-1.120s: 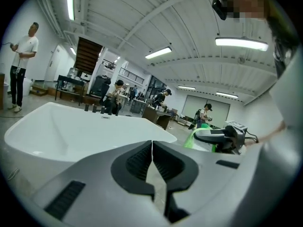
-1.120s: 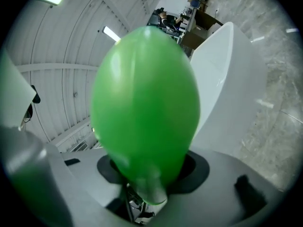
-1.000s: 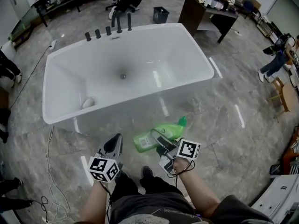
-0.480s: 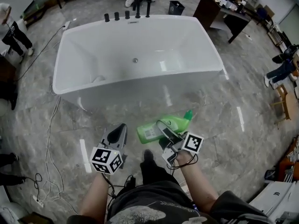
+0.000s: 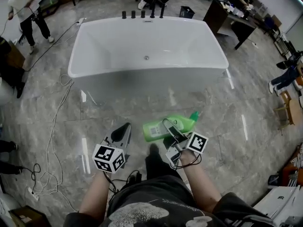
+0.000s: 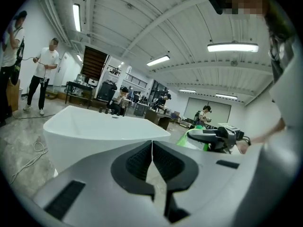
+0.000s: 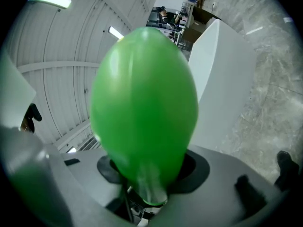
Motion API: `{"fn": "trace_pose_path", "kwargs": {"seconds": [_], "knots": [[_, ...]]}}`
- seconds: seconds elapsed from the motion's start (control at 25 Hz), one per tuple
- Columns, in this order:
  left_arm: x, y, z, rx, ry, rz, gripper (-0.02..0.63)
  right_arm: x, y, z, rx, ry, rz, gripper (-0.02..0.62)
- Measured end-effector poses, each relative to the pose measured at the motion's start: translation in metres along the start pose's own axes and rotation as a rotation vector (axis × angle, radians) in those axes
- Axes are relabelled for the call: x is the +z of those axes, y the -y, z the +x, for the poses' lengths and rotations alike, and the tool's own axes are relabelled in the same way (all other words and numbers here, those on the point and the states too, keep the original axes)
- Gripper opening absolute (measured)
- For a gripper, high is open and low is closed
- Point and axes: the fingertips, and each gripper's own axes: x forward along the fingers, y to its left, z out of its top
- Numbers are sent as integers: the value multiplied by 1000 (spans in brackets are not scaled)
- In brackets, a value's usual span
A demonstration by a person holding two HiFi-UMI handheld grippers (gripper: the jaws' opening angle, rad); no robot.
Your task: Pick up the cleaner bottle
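1. Since a second ago the bathtub [image 5: 142, 84] has slid up the head view, and a person in a white top [image 5: 26, 4] has come into view at the far left corner of the floor; the bottle has stayed clamped in my right claw
2. Grey marble floor [image 5: 246, 141] fills most of the head view, with cables [image 5: 49, 141] trailing along its left side
3. White bathtub stands on that floor, with black taps [image 5: 142, 14] along its far rim
4. Green cleaner bottle [image 5: 182, 123] is off the floor, on the near side of the tub's front wall, lying roughly level with its cap towards the right
5. Right gripper [image 5: 168, 126] has its jaws spread wide around the bottle's body [image 7: 144, 103], and the pads press on it
6. Left gripper [image 5: 126, 126] is closed, jaws meeting with nothing between them [image 6: 152, 148]; it hangs just left of the bottle, apart from it
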Motion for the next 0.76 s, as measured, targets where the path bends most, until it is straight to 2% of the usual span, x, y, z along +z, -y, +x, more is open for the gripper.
{"fn": "trace_pose_path", "kwargs": {"seconds": [0.32, 0.6, 0.76], "knots": [[-31, 29, -73, -11, 34, -12, 15, -66, -25, -40, 15, 1, -35, 192], [-53, 44, -119, -53, 10, -4, 15, -109, -35, -71, -12, 30, -14, 192], [-59, 54, -146, -72, 17, 0, 15, -135, -45, -87, -23, 23, -42, 192]]}}
